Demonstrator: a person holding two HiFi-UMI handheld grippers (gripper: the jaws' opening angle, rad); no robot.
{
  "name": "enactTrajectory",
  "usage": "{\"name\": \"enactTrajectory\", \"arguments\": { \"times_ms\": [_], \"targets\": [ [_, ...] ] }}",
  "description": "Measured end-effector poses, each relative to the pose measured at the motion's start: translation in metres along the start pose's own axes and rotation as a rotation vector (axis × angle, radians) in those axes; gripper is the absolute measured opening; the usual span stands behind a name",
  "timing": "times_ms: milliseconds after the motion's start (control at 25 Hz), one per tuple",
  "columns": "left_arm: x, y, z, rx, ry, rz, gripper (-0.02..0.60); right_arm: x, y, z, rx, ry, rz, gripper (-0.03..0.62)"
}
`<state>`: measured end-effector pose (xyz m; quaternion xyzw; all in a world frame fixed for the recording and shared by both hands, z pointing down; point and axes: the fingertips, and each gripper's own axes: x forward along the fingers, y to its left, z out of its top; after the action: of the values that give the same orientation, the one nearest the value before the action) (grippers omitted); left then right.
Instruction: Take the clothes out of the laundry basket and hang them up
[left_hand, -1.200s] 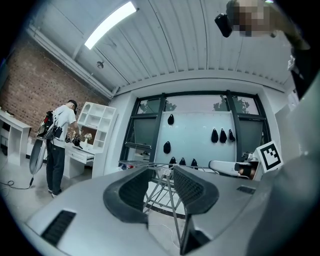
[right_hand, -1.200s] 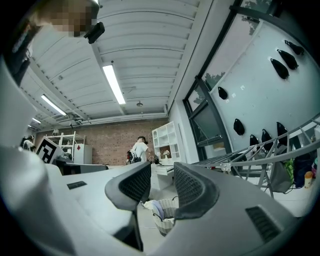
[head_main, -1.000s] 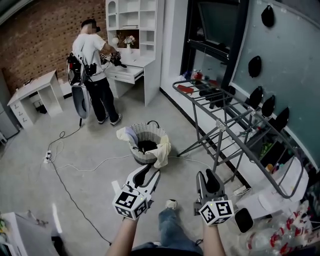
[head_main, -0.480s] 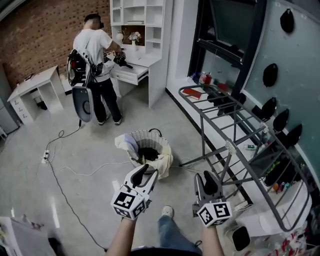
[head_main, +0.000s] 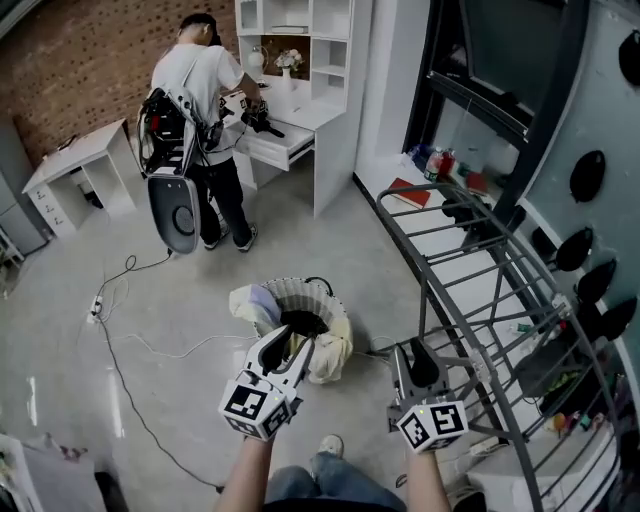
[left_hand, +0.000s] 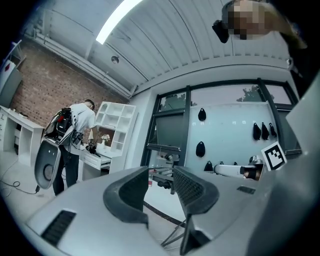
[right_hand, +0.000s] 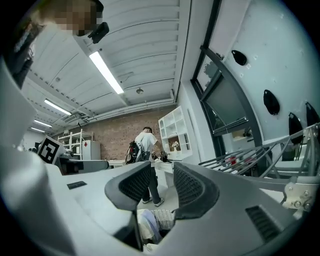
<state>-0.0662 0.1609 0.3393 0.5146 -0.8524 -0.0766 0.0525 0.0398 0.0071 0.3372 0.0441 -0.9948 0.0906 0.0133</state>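
The white ribbed laundry basket (head_main: 305, 295) stands on the floor just ahead of me. A cream cloth (head_main: 333, 352) hangs over its right rim and a pale cloth (head_main: 250, 300) over its left. My left gripper (head_main: 296, 341) hovers over the basket's near rim, open, with nothing between its jaws. My right gripper (head_main: 411, 351) is held level to the right of the basket, beside the grey metal drying rack (head_main: 470, 290), also open and empty. In the right gripper view the basket (right_hand: 162, 217) shows low between the jaws of the right gripper (right_hand: 162, 185). The left gripper (left_hand: 161, 175) faces the rack (left_hand: 165, 179).
A person (head_main: 200, 100) with a backpack stands at a white desk and shelf unit (head_main: 300, 60) at the back. A cable (head_main: 130, 380) runs across the floor on the left. Black hooks (head_main: 590, 175) dot the wall behind the rack. My shoe (head_main: 328, 446) shows below.
I have walked forward: the basket and the rack have come nearer and lower in the head view. Both grippers travelled along with me, jaws unchanged.
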Motion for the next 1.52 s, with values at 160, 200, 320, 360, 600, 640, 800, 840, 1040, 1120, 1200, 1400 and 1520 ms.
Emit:
{"name": "enactTrajectory", "arguments": {
  "times_ms": [160,200,320,360,600,640,800,840,1040,1120,1200,1400,1520],
  "targets": [
    [0.024,0.018,-0.012,-0.019,0.022,0.034,0.153,0.031,-0.02,-0.012,0.032,0.032,0.008,0.126],
    [0.029,0.021,-0.014,-0.022,0.026,0.04,0.153,0.037,-0.023,-0.016,0.033,0.038,0.018,0.126],
    [0.039,0.027,-0.023,-0.023,0.047,0.044,0.153,0.049,-0.03,-0.022,0.036,0.06,0.02,0.126],
    [0.041,0.029,-0.025,-0.024,0.054,0.044,0.153,0.052,-0.031,-0.023,0.039,0.068,0.019,0.126],
    [0.058,0.046,-0.026,-0.029,0.074,0.052,0.153,0.078,-0.037,-0.028,0.053,0.089,0.024,0.126],
    [0.061,0.049,-0.026,-0.027,0.077,0.055,0.153,0.083,-0.039,-0.029,0.052,0.092,0.024,0.126],
    [0.077,0.062,-0.03,-0.02,0.086,0.067,0.153,0.1,-0.047,-0.032,0.048,0.101,0.022,0.127],
    [0.082,0.065,-0.031,-0.017,0.089,0.065,0.153,0.104,-0.05,-0.033,0.049,0.101,0.02,0.127],
    [0.105,0.08,-0.047,-0.015,0.107,0.051,0.153,0.13,-0.061,-0.046,0.057,0.11,0.01,0.127],
    [0.116,0.086,-0.059,-0.014,0.119,0.046,0.153,0.141,-0.066,-0.057,0.054,0.118,0.01,0.127],
    [0.128,0.093,-0.075,-0.01,0.133,0.042,0.153,0.152,-0.074,-0.073,0.049,0.127,0.017,0.127],
    [0.159,0.122,-0.124,-0.032,0.154,0.065,0.153,0.188,-0.09,-0.13,0.029,0.147,0.074,0.127],
    [0.17,0.137,-0.167,-0.073,0.172,0.075,0.153,0.203,-0.093,-0.177,0.017,0.195,0.1,0.127]
  ]
}}
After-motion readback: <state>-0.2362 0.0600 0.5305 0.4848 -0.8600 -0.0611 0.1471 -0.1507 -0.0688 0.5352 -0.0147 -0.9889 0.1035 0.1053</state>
